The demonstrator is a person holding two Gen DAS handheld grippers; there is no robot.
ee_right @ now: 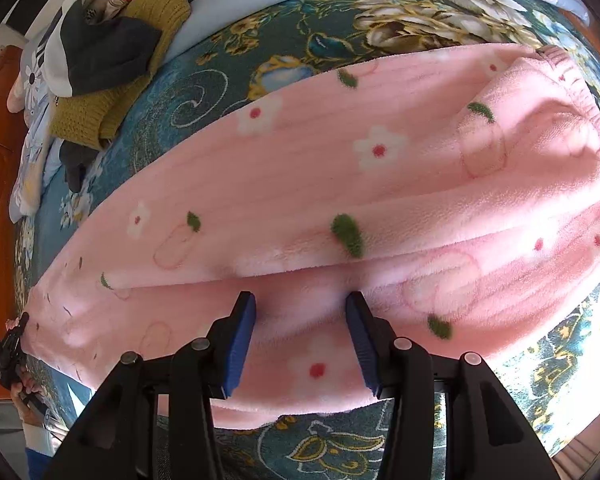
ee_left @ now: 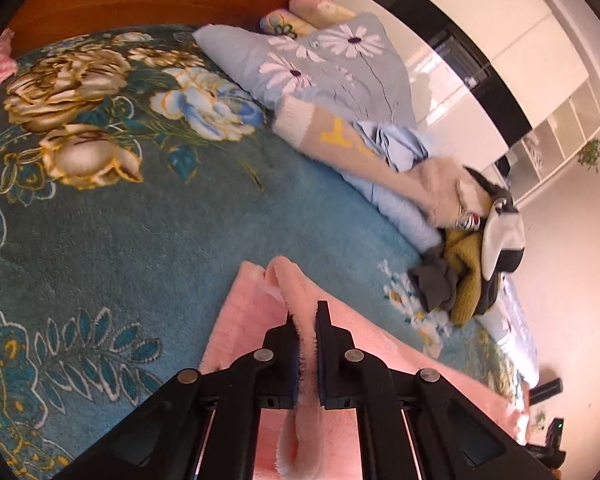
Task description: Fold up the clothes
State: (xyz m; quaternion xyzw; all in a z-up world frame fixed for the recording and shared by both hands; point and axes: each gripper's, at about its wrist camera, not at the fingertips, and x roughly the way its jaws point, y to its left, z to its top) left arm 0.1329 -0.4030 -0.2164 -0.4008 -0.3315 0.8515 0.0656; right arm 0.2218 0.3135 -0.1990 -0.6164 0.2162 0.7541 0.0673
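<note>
Pants [ee_right: 340, 184], pink and fluffy, lie flat on the bed [ee_left: 140, 220]. Left gripper [ee_left: 306, 320] pinches one soft end tight. Right gripper [ee_right: 300, 312] has open jaws over the floppy middle; grab edges.

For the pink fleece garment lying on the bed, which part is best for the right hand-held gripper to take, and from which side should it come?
Probably the near long edge of the pink fleece garment, the doubled edge running beside the right hand-held gripper. Come from above: the cloth lies flat on the floral blanket, and the open fingers already point down astride that edge. The left hand-held gripper already pinches one end.
</note>
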